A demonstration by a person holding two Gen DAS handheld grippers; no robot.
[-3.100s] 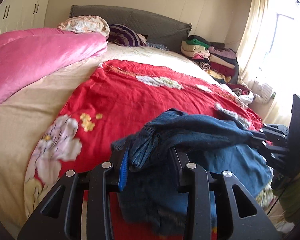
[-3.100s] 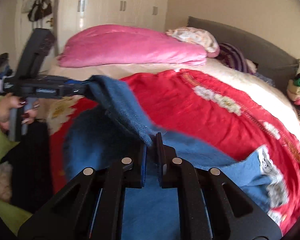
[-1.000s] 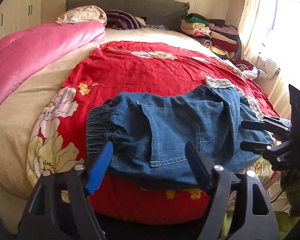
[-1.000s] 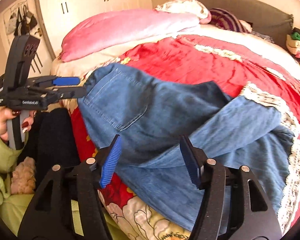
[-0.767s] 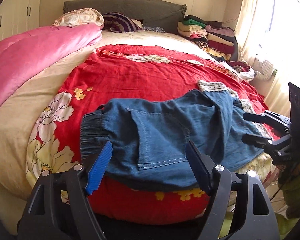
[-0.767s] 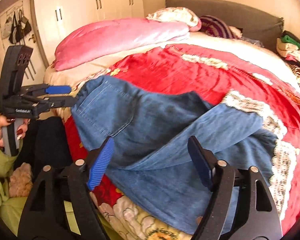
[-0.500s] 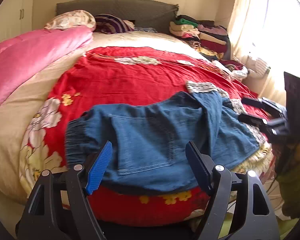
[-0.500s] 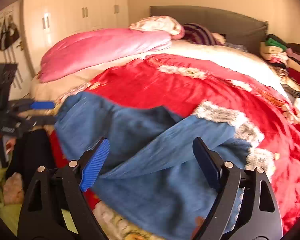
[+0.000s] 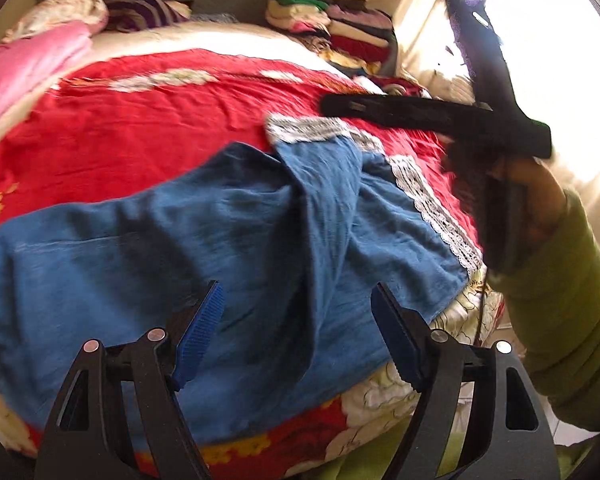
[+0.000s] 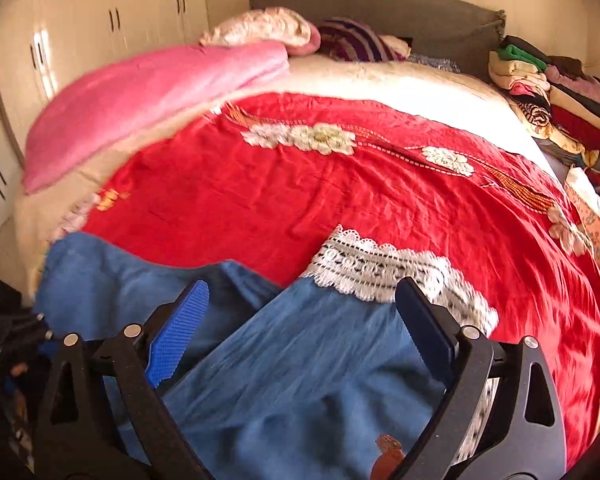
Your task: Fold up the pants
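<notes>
Lying half-folded on the red bedspread [image 10: 340,184], the denim pants [image 9: 204,236] (lace cuffs at two o'clock) await another fold, left gripper [image 9: 296,332] gaping empty, right gripper [image 10: 300,332] opening, gripping nothing.

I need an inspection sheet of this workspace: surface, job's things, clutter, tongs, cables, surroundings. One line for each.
Surface: bed with red flowered cover, creased.
Job's things: blue denim pants with lace hems, lying loosely folded at the near edge, one leg crossed over.
Clutter: pink quilt; stack of folded clothes.
Tongs: left tongs open above the pants; right tongs opening, nothing pinched.
Cables: nothing seen.
Surroundings: grey headboard, white wardrobe, bright window.
</notes>
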